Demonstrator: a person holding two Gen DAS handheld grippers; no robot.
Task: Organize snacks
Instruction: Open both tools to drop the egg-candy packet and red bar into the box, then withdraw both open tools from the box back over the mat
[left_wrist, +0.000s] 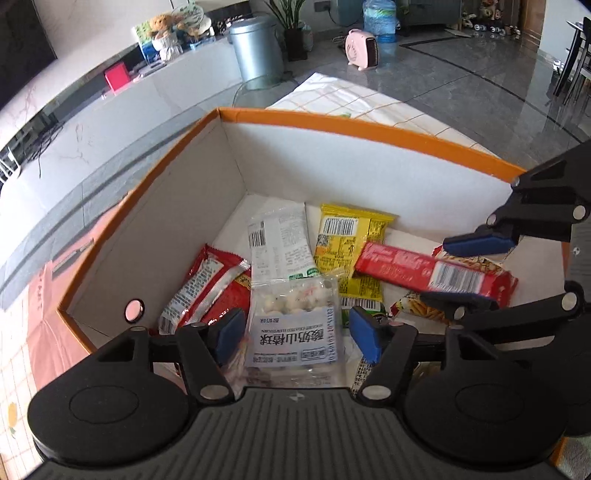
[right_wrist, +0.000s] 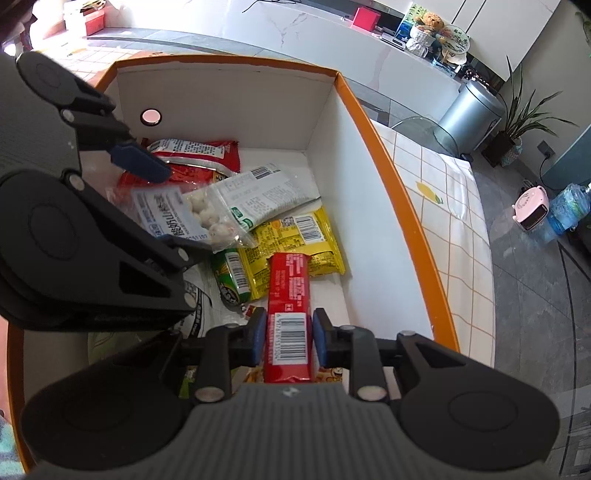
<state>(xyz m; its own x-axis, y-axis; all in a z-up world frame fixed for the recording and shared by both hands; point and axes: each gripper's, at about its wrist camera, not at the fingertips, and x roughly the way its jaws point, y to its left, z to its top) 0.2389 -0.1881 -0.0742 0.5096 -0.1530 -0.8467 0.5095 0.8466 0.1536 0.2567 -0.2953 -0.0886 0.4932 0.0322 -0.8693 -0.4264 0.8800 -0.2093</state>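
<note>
1. The box (left_wrist: 362, 127) stands on a cloth-covered worktop (right_wrist: 465, 221), and every snack lies inside it.
2. In the left wrist view, the left tongs (left_wrist: 295, 332) straddle the ball-snack bag (left_wrist: 293, 325), pads apart from its sides.
3. Left of that bag lies a foil packet (left_wrist: 207, 284); behind it a printed sachet (left_wrist: 280, 240), overlapping a flat packet (left_wrist: 351, 240) to its right.
4. The long biscuit pack (right_wrist: 288, 295) lies across the flat packet's near edge, between the right tongs (right_wrist: 288, 339).
5. A small tube snack (right_wrist: 231, 277) lies left of the biscuit pack.
</note>
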